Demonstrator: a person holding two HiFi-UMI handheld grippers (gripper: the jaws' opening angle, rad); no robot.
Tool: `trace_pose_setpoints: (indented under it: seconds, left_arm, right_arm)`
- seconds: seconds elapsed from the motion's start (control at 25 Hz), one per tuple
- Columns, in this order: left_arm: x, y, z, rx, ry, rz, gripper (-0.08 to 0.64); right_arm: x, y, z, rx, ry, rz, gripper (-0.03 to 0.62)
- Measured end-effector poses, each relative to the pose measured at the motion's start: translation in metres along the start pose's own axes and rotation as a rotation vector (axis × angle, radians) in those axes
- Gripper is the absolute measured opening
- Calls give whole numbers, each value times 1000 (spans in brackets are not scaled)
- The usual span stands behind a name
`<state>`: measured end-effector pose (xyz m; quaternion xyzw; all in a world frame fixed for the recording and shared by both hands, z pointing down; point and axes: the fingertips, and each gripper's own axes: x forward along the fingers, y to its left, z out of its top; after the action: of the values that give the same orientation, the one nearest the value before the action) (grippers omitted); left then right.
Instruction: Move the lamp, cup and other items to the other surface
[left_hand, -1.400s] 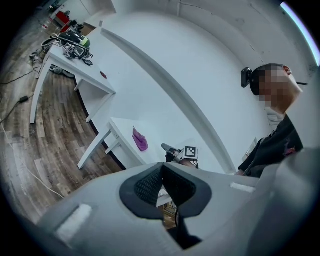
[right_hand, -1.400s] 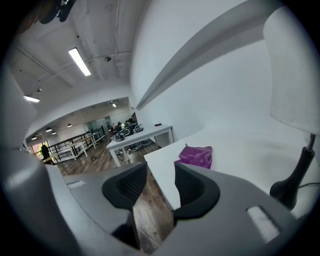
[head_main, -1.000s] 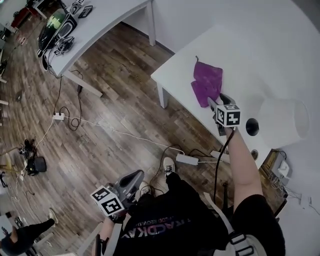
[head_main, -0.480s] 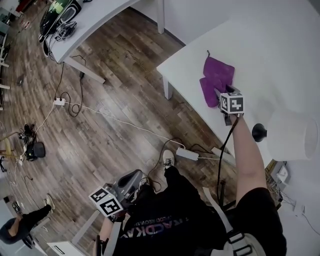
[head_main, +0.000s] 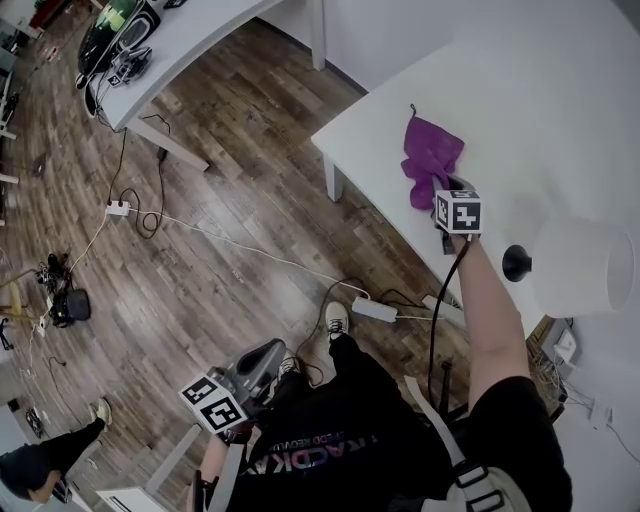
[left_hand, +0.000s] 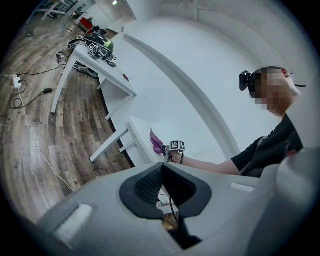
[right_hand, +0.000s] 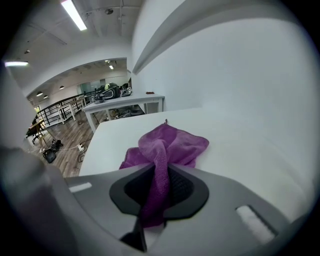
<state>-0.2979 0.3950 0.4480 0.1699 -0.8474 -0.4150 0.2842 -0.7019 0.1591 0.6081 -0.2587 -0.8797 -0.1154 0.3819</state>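
At white table (head_main: 520, 110), pinches purple cloth (right_hand: 175, 145) in just-closing right gripper (right_hand: 160, 187) for lifting (holds left gripper (left_hand: 161, 187) closed, spare).

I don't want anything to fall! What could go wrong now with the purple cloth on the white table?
The right gripper, whose jaws have just been closing, pinches only one bunched fold of the purple fabric cloth, so it might slip out when lifted. The white-shaded lamp with a black base stands close by; a careless swing could knock it.
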Motion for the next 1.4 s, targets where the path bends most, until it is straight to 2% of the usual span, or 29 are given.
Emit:
trace_pose_setpoints:
  seconds: [0.28,0.8,1.12,1.4]
  left_arm:
    - [-11,-2,-8,18,15,-24,3]
    - [-52,-5,-10,66,28,-96,3]
    - [-96,-5,-8,103,11,-154,3]
    - [-138,-5,-10,124,-5,-202,3]
  right_arm:
    - [-45,8,17,23,-152,-43,51]
    - [-117,45,29,39,-272,-89,49]
    - [-185,104,41,65,-377,-74,49]
    - [-250,186,24,123,-450,-14,49]
